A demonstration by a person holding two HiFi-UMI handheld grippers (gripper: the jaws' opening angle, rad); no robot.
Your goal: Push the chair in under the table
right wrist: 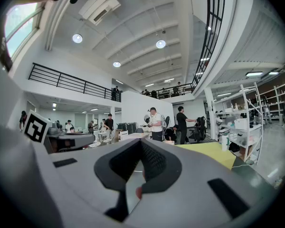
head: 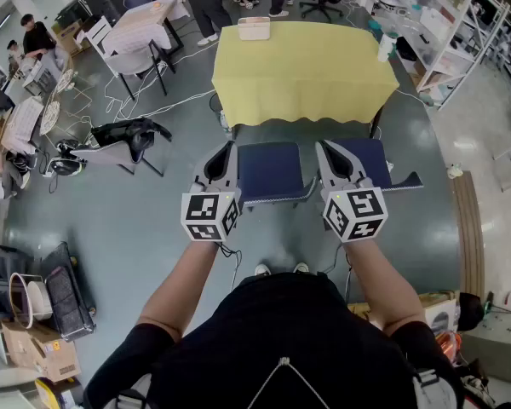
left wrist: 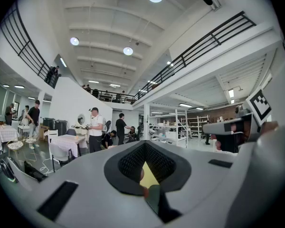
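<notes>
Both pairs of jaws are closed, with nothing between them. The left gripper [head: 227,150] and right gripper [head: 325,150] point level, flanking the blue chair [head: 271,170] — its seat sits just short of the yellow-covered tabletop [head: 302,75], not under it. A second blue chair [head: 370,158] stands just beside it.

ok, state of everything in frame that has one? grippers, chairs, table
left gripper: shut, empty, at the chair's left side.
right gripper: shut, empty, at the chair's right side.
blue chair: pulled out, seat not under the table.
second blue chair: also out.
table: draped in a yellow cloth.
</notes>
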